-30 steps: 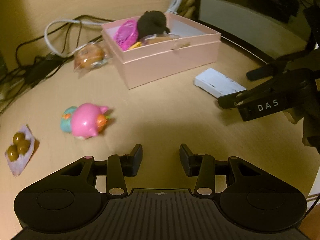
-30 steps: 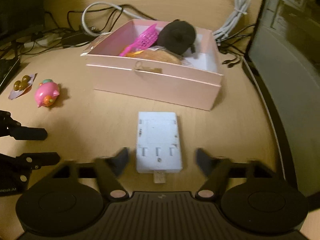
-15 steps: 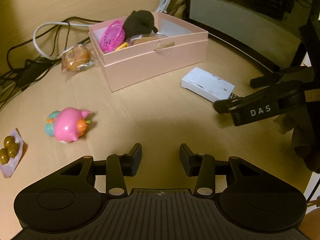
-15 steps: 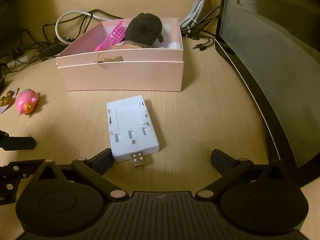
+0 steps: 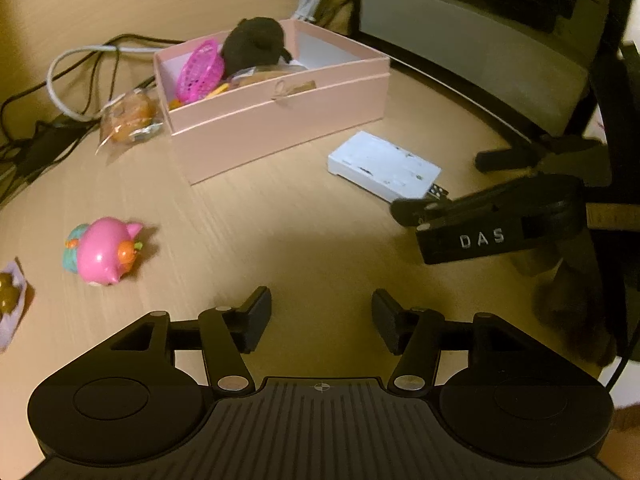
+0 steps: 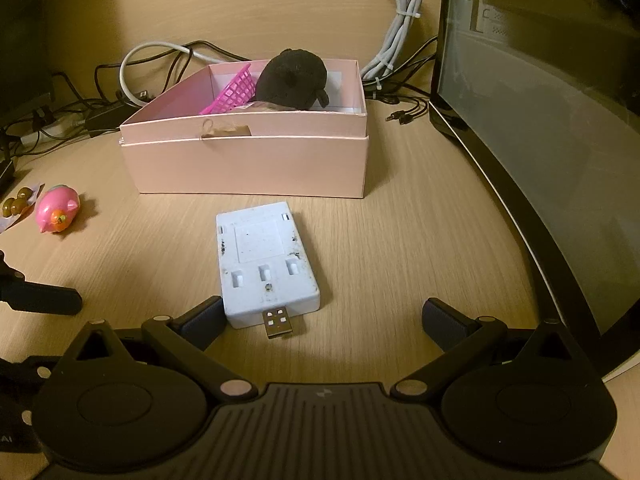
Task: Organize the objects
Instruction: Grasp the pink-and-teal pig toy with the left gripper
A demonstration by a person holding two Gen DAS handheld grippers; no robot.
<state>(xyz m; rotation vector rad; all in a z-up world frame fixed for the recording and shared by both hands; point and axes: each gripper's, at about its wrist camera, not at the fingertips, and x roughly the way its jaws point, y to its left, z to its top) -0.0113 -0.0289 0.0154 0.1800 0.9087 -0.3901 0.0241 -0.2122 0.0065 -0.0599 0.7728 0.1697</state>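
A white USB hub (image 6: 266, 264) lies flat on the wooden desk in front of an open pink box (image 6: 248, 160). Its plug end sits between the spread fingers of my right gripper (image 6: 324, 322), close beside the left finger; the pads are not pressing on it. In the left wrist view the hub (image 5: 382, 166) is at the right, the box (image 5: 280, 128) behind it. My left gripper (image 5: 320, 320) hovers over bare desk, its jaws opening with nothing between them. A pink pig toy (image 5: 106, 252) lies to its left. The box holds a black plush (image 6: 292, 82) and a pink basket (image 6: 236, 94).
A wrapped bun (image 5: 128, 118) lies left of the box. Olives on a purple sheet (image 6: 16, 204) sit at the far left beside the pig (image 6: 58, 212). A monitor (image 6: 540, 140) walls off the right side. Cables (image 6: 152, 52) run along the back.
The right gripper's jaws spread wide and it sank and rolled, so the hub's plug end now lies between its fingers. The left gripper's jaws widened and that hand drifted a little sideways.
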